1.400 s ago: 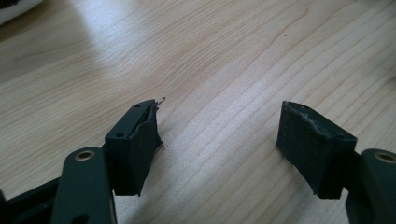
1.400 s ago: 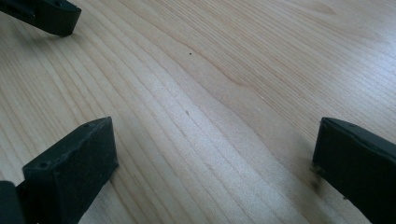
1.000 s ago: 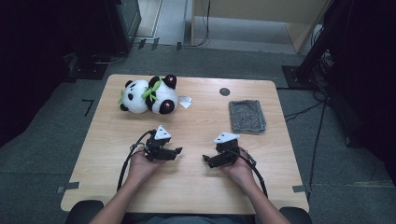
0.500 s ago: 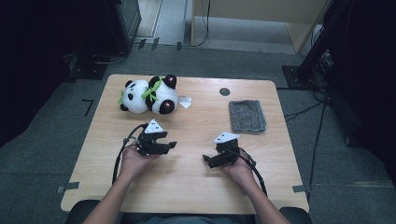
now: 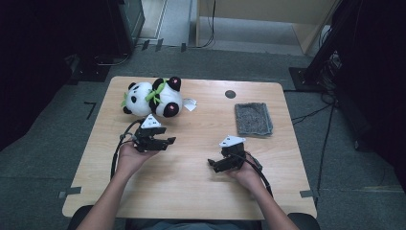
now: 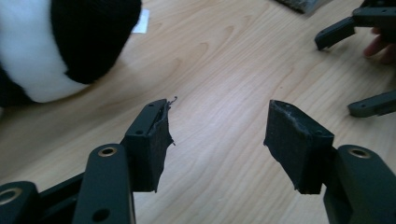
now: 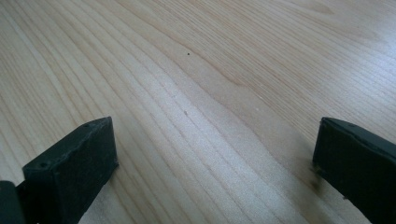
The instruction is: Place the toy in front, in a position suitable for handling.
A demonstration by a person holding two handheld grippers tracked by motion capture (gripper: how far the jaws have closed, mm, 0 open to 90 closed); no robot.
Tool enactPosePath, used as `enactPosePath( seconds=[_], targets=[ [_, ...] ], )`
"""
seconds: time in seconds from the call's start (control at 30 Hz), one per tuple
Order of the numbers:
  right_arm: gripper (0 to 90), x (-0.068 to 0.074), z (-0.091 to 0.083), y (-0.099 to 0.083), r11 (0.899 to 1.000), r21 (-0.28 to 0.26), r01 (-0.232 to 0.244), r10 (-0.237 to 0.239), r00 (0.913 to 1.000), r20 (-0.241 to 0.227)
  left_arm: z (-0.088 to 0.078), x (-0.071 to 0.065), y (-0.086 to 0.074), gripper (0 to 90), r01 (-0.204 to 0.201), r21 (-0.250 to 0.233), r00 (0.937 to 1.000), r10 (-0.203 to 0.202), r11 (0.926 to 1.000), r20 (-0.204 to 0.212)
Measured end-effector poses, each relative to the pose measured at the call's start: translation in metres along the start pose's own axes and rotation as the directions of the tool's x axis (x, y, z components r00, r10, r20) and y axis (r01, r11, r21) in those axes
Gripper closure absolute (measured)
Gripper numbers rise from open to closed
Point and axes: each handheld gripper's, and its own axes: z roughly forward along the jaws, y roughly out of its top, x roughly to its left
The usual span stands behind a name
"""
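Approaching the plush panda with the left gripper (image 5: 165, 142), jaws spread and empty.

Between the left gripper's pads (image 6: 154, 140) nothing but bare wood is seen; its jaws have just been closing partway, yet a clear gap remains. The plush panda (image 5: 153, 98) is found lying on its side at the far left of the table (image 5: 201, 187), just beyond that gripper and not touched by it; its black-and-white flank (image 6: 56, 51) is seen at the upper left of the left gripper view. The right gripper (image 5: 214, 164) is held low over the near right of the table, jaws wide apart over bare wood. A grey cloth (image 5: 253, 118) is set well apart at the far right. The reach is judged to be the step in hand; next, the jaws would have to be turned towards the panda, brought around a soft fold or limb, and pressed together.
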Motion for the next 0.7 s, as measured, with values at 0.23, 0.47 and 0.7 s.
enactPosePath(
  seconds=[0.23,0.47,0.7],
  targets=[
    [0.0,0.0,0.0,0.0,1.0,0.0,0.002,-0.002,1.0,0.0,-0.001,0.01,0.01,41.1,0.005,-0.006,0.9996,-0.005,1.0,0.027],
    [0.0,0.0,0.0,0.0,1.0,-0.005,0.001,-0.001,1.0,0.006,-0.004,0.02,0.018,44.3,0.022,-0.008,0.9988,-0.021,0.9997,0.044],
    [0.0,0.0,0.0,0.0,1.0,-0.005,0.001,-0.001,1.0,0.006,-0.013,0.032,0.027,48.1,0.025,-0.026,0.9995,-0.025,0.9993,0.019]
  ],
)
